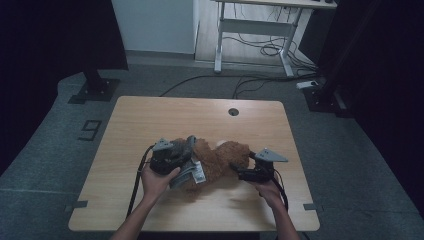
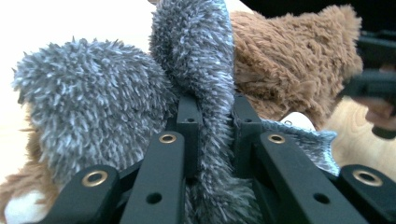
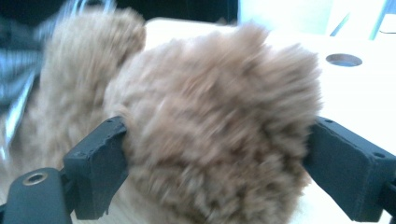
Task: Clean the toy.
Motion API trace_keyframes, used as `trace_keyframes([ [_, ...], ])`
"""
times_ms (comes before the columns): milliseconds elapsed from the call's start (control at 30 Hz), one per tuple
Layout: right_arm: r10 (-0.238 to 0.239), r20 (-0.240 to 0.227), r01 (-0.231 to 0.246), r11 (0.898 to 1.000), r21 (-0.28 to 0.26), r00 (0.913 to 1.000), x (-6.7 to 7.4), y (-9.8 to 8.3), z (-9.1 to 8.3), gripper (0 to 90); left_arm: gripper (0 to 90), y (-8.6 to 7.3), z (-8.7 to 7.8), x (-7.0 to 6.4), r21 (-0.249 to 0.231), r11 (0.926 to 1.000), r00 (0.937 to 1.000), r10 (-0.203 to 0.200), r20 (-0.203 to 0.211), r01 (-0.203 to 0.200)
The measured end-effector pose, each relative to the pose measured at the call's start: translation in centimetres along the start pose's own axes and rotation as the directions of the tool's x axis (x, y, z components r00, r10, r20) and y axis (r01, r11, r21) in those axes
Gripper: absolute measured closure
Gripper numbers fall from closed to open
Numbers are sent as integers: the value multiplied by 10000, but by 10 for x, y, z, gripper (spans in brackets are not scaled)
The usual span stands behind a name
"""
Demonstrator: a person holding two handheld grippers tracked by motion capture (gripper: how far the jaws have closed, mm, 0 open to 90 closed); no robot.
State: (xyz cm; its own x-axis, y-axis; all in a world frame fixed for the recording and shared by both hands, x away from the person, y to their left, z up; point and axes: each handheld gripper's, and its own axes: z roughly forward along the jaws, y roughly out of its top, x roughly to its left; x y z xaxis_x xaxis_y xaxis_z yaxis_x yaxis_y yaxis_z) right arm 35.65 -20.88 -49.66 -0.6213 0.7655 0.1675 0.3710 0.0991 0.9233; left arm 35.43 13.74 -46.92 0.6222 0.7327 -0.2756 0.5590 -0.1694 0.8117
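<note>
Here, left gripper (image 2: 212,135) jaws nearly closed, pinching a grey fuzzy strip (image 2: 196,60) of the brown plush toy (image 1: 220,160) (mid-counter (image 1: 150,115), toward the near edge), right gripper (image 3: 217,154) jaws wide, pressing a plush lobe's sides, white tag (image 1: 198,172) unreadable.

We can read only one sign: a dark figure "9" (image 1: 90,129) marked on the grey floor (image 1: 45,150), left of the table. The tag (image 1: 198,171) on the plush toy (image 1: 220,157) is too small for us to read.
</note>
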Motion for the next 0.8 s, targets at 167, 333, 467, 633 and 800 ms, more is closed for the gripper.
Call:
trace_keyframes([
  [167,-172,-105,176,9993,320,9998,3,10,7,56,775,-6,-3,-4,-60,9999,9999,117,125,-116],
  [333,-281,-144,302,9840,1755,9995,8,-1,32,71,775,-13,-5,-5,-92,9999,9982,-76,593,82],
  [467,-315,84,292,9795,1995,9995,13,-11,34,173,775,-18,-8,-8,-165,9999,9971,-10,764,22],
  [633,-1062,502,960,9802,1732,9931,20,-20,24,329,774,-24,-8,-18,-438,9988,9978,226,625,-199],
  [800,-2059,1488,1841,9717,1480,9672,27,-28,19,382,778,-24,4,-27,-692,9969,9979,411,510,-375],
])
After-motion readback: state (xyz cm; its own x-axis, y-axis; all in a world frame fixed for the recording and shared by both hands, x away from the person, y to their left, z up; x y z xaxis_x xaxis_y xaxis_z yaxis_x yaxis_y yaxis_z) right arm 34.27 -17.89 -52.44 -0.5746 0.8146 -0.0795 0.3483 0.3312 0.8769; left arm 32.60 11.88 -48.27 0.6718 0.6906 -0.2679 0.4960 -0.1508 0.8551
